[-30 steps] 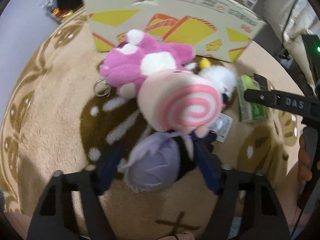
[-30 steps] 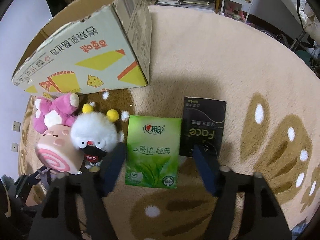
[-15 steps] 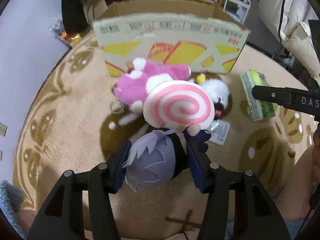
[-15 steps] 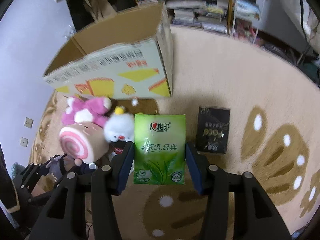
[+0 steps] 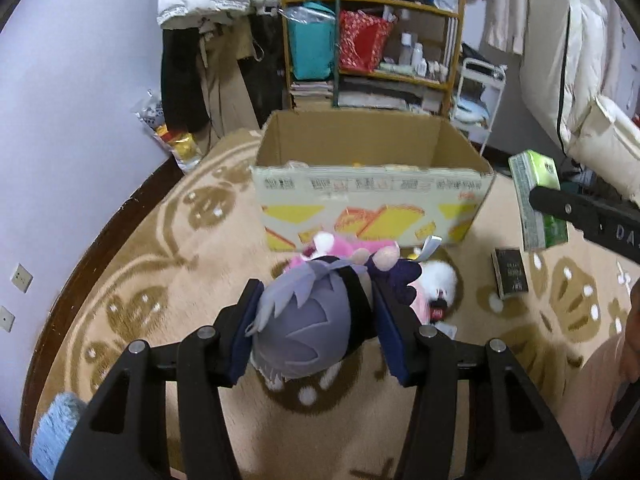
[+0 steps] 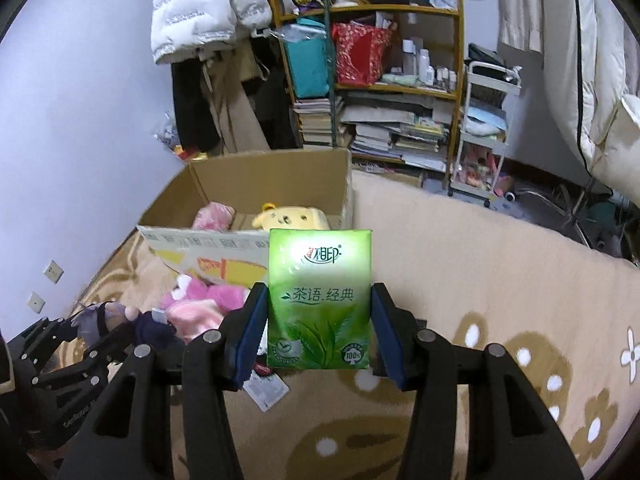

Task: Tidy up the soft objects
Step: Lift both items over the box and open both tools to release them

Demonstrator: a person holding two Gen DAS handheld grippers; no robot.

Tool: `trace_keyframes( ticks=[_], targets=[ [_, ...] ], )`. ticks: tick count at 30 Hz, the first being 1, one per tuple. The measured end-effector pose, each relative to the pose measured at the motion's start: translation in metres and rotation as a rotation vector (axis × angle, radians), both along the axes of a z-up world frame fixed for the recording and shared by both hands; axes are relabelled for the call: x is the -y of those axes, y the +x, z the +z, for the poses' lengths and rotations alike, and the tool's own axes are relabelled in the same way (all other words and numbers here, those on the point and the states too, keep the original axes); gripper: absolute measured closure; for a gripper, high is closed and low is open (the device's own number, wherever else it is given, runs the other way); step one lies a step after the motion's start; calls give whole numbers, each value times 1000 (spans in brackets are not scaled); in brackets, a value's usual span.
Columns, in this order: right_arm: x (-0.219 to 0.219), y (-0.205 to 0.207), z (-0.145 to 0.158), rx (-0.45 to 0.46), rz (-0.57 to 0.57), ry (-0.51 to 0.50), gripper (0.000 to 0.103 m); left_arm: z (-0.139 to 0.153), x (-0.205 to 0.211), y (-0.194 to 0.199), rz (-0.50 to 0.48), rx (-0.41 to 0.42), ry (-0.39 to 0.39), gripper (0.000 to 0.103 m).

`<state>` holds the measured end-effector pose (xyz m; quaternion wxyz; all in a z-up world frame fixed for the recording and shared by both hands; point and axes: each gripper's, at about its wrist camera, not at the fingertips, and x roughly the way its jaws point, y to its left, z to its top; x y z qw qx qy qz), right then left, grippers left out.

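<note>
The purple-haired plush doll (image 5: 304, 320) is pinched at the head between the blue pads of the left gripper (image 5: 316, 330) and held up off the carpet (image 5: 160, 280), near the camera, its dark body and pale feet pointing toward the cardboard box (image 5: 372, 208). The green tissue pack (image 6: 320, 300) is clamped upright between the two fingers of the right gripper (image 6: 318, 332), lifted clear of the floor; in the left wrist view the same pack shows at the far right, level with the box rim. In the right wrist view the left gripper shows at the lower left with the doll in it.

Under and just beyond the doll lie a pink plush toy (image 5: 340, 244) and a white fluffy plush (image 5: 438, 276), both on the carpet just in front of the box's near wall. A black packet (image 5: 510, 272) lies flat on the carpet to the right of the white plush. The box stands open at the top, and inside it sit a yellow plush (image 6: 292, 216) and a pale pink soft item (image 6: 214, 216). Behind the box stand a wooden shelf (image 6: 400, 88) crammed with bags and stacked books, and a white jacket (image 6: 200, 4) hanging to its left
</note>
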<state>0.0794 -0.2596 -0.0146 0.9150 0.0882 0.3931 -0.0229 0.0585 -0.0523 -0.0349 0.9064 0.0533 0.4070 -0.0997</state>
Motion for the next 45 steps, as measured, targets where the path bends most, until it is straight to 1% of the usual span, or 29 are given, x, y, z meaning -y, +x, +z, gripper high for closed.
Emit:
trace_keyframes(
  ticks=[5,9,15,22,26,31,36,40,45],
  targets=[
    [-5,9,14,35,19,-4,48,13,-11,14,33,44,-3,50],
    [-12,22,26,61,33,-20,48,26,-15,30,38,79,2,50],
    [-23,44,41,100,57,-44,48,45,-18,56,58,123,-18,50],
    [-27,67,45,113,71,-49,48,59,-9,89,53,156,-14,50],
    [-26,78,40,99,64,-38,48,57,-2,105,39,141,-12,49],
    [-22,82,36,87,55,-26,48,49,3,115,20,116,-10,49],
    [-19,82,32,74,52,-16,48,39,6,123,20,86,20,48],
    [-14,84,24,52,47,13,48,36,3,129,25,57,-24,47],
    [-9,90,15,22,52,48,48,31,5,135,23,36,-17,45]
  ],
)
